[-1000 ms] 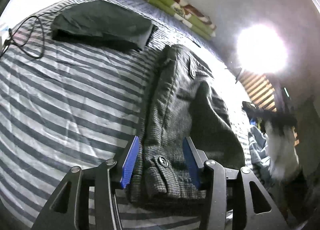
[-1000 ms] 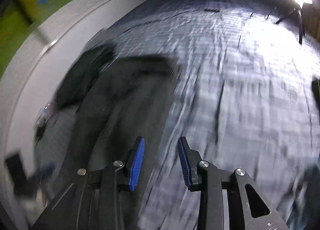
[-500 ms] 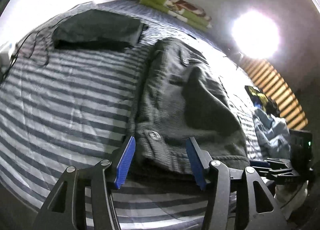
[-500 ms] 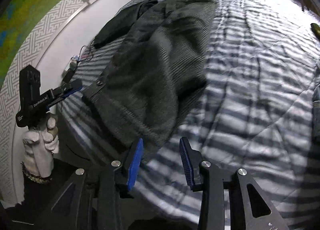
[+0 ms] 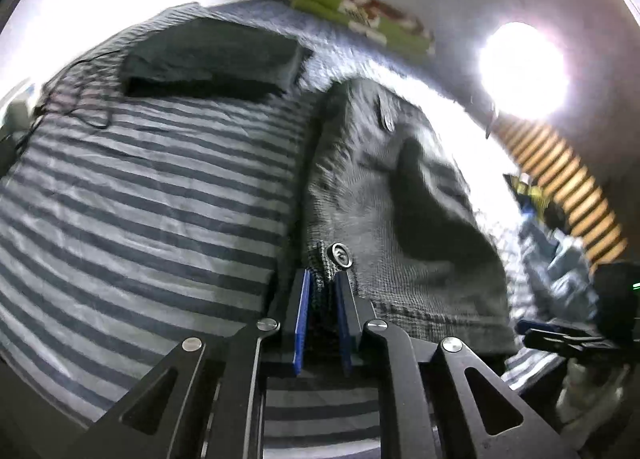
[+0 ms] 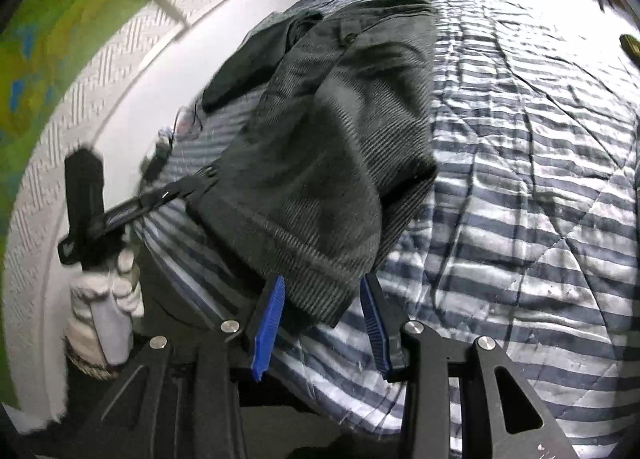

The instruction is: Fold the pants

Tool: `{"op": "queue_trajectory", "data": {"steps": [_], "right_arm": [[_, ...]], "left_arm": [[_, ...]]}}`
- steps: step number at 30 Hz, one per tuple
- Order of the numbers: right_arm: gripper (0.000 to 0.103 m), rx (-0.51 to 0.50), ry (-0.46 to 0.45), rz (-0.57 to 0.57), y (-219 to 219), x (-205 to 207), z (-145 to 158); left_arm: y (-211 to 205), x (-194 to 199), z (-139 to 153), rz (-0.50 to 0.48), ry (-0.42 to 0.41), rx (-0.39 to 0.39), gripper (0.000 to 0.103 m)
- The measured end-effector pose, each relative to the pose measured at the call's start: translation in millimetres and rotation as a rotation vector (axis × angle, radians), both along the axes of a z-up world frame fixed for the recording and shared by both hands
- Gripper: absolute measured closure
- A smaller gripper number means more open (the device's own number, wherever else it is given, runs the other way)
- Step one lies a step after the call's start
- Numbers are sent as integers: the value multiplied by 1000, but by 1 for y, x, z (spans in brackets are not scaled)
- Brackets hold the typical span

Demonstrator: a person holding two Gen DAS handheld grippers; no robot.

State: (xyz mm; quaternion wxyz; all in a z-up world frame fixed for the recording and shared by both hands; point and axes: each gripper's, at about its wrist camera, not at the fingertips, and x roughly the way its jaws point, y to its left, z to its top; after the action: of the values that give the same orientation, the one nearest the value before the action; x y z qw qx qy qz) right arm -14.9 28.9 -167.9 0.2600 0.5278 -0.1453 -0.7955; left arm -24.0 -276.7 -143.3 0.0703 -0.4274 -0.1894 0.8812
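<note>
The grey woven pants lie lengthwise on the striped bedcover, folded over on themselves, with the waistband end at the near edge of the bed and the far end reaching toward the headboard wall. A metal button sits on the waistband corner. The left gripper has its blue-padded fingers drawn close together, pinching that waistband corner just below the button. In the right wrist view the same pants run away from the camera, and the right gripper stands with its fingers apart, the lower corner of the cloth lying between them; neither pad presses the fabric. The left gripper shows there from the side, its tips on the pants' left edge, held by a hand in a white glove.

Beyond the pants, a second dark folded garment rests on the bedcover near the wall, and a thin black cable trails beside it. A green patterned cloth lies along the far end of the bed. A bright lamp glares at the right, above a heap of pale blue clothing. No containers are visible.
</note>
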Motion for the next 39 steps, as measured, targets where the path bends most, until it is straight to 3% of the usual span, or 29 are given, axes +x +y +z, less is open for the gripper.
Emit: {"op": "queue_trajectory", "data": {"steps": [2,4,5,7,8,10,11,12,14,16,17,18,19,20,21,25,26,29,32,37,39], "right_arm": [[67,-60,-30,-56,15,-13,-2],[67,-58,-47,-110,24,-26,-5],[67,-31,-41,-148,28,-33,-7],[67,31,-29,-202,32,-47,-9],[67,20,-42,-210,34,-53,-12],[67,-39,-102,-239,40,-65,-22],[67,-73,-128,-254,42,-70,-26],[67,-95,-151,-264,42,-74,-31],[67,-135,-187,-272,40,-81,-38],[67,-170,-204,-278,36,-85,-42],[80,-194,-200,-267,34,-85,-42],[91,-197,-191,-264,32,-85,-40],[91,-189,-176,-261,31,-83,-38],[93,-173,-158,-264,32,-82,-34],[94,-151,-133,-277,35,-80,-30],[94,-172,-153,-296,44,-82,-33],[94,-171,-153,-291,43,-81,-34],[94,-175,-147,-284,42,-79,-33],[94,-197,-154,-305,51,-79,-33],[86,-24,-84,-331,51,-67,-22],[67,-30,-83,-297,48,-57,-15]], "left_arm": [[-7,-1,-3,21,-28,-9,91],[-6,-2,-7,38,-52,-31,89],[-5,-3,-7,57,-58,-57,81],[-2,2,6,82,-8,-106,78],[5,6,19,60,55,-96,78],[21,6,31,-32,106,-64,77],[37,4,32,-110,113,-60,71],[49,0,29,-159,103,-53,58],[65,-10,15,-207,43,-43,39],[72,-20,0,-209,-17,-78,38],[74,-24,-9,-203,-48,-131,45],[74,-26,-19,-197,-76,-210,72],[72,-25,-24,-177,-87,-268,85],[62,-24,-24,-143,-81,-266,95],[53,-23,-22,-121,-82,-233,101],[27,-13,-8,-39,-43,-149,101],[22,-10,-4,-31,-37,-108,94],[20,-1,3,14,0,-102,26],[15,2,8,29,19,-64,25],[4,-13,-4,72,-35,-68,24],[3,-23,-18,65,-94,-76,24]]}}
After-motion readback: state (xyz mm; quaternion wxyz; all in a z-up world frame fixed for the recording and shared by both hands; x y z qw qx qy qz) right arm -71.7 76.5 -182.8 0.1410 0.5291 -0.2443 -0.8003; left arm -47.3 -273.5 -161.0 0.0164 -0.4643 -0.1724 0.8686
